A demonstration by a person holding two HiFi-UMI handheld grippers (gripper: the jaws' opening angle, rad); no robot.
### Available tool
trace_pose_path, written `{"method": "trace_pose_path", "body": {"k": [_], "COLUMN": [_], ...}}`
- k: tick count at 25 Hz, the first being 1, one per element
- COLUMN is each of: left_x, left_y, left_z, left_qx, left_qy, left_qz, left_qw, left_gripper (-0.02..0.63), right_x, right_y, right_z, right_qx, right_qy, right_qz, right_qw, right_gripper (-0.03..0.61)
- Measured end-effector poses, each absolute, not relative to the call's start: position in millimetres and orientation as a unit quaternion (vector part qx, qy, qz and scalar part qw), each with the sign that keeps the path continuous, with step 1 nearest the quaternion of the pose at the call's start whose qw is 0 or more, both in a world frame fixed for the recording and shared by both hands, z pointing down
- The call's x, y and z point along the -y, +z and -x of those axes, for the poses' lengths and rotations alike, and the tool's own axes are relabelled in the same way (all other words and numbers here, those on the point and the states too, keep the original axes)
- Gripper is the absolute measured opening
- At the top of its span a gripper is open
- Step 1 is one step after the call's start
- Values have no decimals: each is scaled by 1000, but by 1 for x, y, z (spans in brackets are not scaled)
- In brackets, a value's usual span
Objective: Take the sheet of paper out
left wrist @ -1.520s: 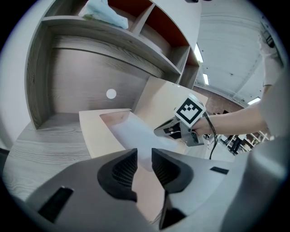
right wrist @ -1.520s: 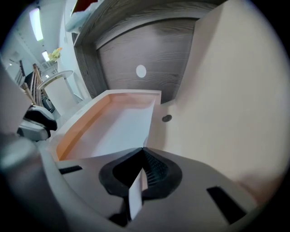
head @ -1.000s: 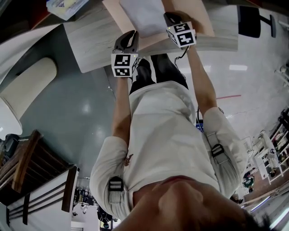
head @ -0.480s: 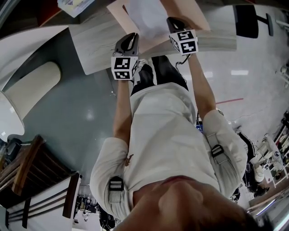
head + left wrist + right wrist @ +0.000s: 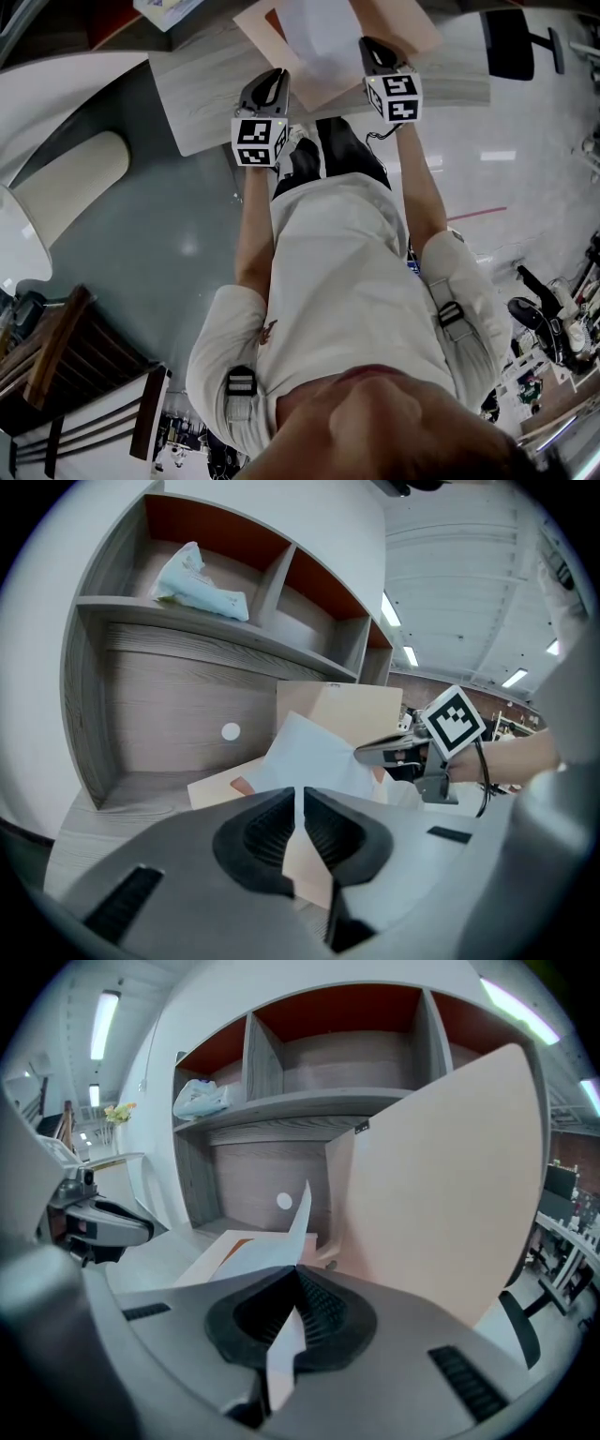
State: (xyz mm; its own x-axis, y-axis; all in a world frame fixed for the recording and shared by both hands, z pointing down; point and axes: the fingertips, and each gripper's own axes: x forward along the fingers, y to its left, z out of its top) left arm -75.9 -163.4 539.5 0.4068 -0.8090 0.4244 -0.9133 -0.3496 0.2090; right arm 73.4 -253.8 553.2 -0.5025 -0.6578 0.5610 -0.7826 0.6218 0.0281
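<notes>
Right tool (image 5: 295,1277): we see its ribbed pads closed on the thin white sheet of paper (image 5: 302,1211), which rises edge-on out of the open folder (image 5: 441,1194). Only this view shows the folder's smooth tan cover standing upright. Left tool (image 5: 301,803): jaws narrow, pinching the folder's lower leaf. Its view alone shows a crumpled pale-blue bag (image 5: 200,588) on the shelf (image 5: 187,635). From the head view we note the wood-grain desk (image 5: 202,103) beneath.

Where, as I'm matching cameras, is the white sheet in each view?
Head view: white sheet at top centre, over the tan folder.
Left gripper view: sheet at centre, above the jaws.
Right gripper view: sheet edge-on at centre, rising from the shut jaws.
Shared landmark: tan folder, seen in all three.
</notes>
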Motion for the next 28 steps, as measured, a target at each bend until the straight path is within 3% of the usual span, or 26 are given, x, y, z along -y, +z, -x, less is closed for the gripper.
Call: {"method": "trace_pose_path", "body": {"k": [17,28], "left_x": [164,156], "left_y": [521,467], "left_z": [71,81], "left_qx": [517,523], "left_qy": [115,84], "left_qz": [-826,-833], "left_qw": [192,162], "left_gripper": [46,46], "right_x": [242,213], "right_y": [487,417], "right_z": [-70,-45], "right_qx": [866,884], "right_qy": [79,48], "right_qz": [-455,-441], "right_qw": [193,147], "right_gripper": [18,18]}}
